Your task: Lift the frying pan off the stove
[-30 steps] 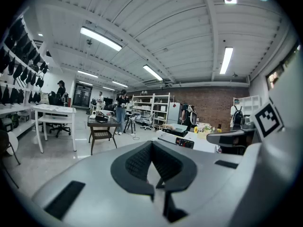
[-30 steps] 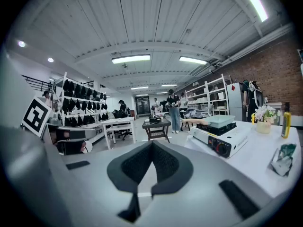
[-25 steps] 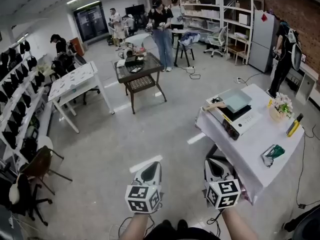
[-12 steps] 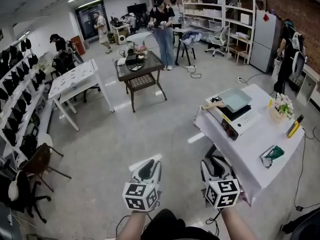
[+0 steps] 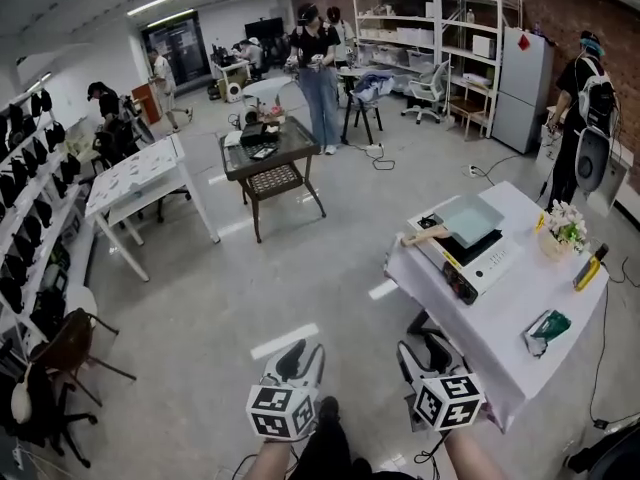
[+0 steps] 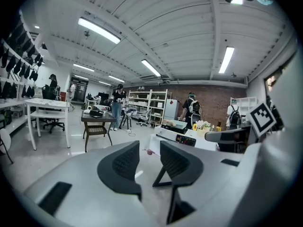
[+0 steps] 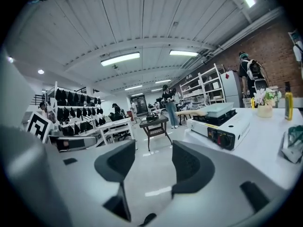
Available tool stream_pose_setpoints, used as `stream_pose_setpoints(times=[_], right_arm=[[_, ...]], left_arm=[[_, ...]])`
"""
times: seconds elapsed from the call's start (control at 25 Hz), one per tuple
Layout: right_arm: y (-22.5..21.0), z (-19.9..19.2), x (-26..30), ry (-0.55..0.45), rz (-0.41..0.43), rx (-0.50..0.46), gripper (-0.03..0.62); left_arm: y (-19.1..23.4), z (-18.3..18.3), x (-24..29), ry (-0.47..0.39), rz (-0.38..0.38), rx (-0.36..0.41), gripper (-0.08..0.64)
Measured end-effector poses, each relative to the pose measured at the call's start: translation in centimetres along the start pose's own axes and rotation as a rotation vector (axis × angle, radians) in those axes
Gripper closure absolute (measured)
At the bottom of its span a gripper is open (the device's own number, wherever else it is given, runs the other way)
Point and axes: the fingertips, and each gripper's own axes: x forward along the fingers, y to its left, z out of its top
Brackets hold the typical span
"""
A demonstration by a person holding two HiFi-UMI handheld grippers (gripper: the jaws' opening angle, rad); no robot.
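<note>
While frying pan (image 5: pixel 470 218) sits on stove (image 5: pixel 487 260), progress: none (reach, lift remain).
left gripper (image 6: pixel 149 148): just opened partway, empty.
right gripper (image 7: pixel 154 151): just opened wide, empty.

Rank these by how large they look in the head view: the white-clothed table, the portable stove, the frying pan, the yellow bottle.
1. white-clothed table
2. portable stove
3. frying pan
4. yellow bottle
All stand at a similar distance from the camera, so nearness hardly skews the order.
</note>
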Motion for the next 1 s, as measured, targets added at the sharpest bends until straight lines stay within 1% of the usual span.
stream_pose_setpoints(times=[0.12,0.24,0.48,0.68,1.0], right_arm=[[-0.9,0.5,2.2,0.005,-0.016,0.020,0.353],[-2.1,1.7,5.3,-0.008,-0.047,0.032,0.347],[-5.3,4.1,10.6,-0.034,-0.163,0.023,0.345],[-7.9,5.8,13.2,-0.053,-0.263,0.054,0.345],[-10.3,7.2,15.3,-0.101,-0.390,0.107,0.345]], left_arm=[[1.4,0.3,2.5,0.016,-0.021,-0.008,0.437],[3.4,1.5,5.9,0.015,-0.053,-0.009,0.433],[7.4,3.8,12.5,0.028,-0.113,-0.002,0.425],[9.1,6.0,17.7,0.039,-0.189,0.014,0.420],[10.7,7.4,24.4,0.067,-0.305,0.044,0.417]])
